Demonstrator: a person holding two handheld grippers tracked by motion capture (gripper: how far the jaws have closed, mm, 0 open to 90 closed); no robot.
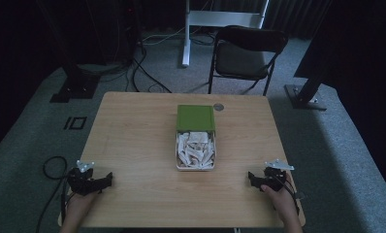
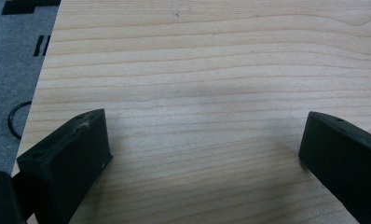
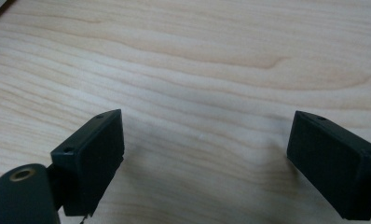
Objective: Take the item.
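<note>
A white box [image 1: 195, 167] full of pale, crumpled pieces sits at the middle of the wooden table [image 1: 133, 141], its green lid [image 1: 196, 118] lying just behind it. My left gripper [image 1: 105, 179] rests near the table's front left corner, held by a hand, well left of the box. My right gripper [image 1: 253, 177] rests near the front right corner, also in a hand. In the left gripper view the left gripper [image 2: 202, 140] stands open over bare wood. In the right gripper view the right gripper [image 3: 207, 140] is open too, nothing between its jaws.
A small round grey disc [image 1: 218, 107] lies at the table's far edge, right of the lid. A black folding chair [image 1: 247, 56] stands behind the table. Cables [image 1: 142, 73] run over the grey carpet, and a cable loop [image 1: 53, 167] lies left of the table.
</note>
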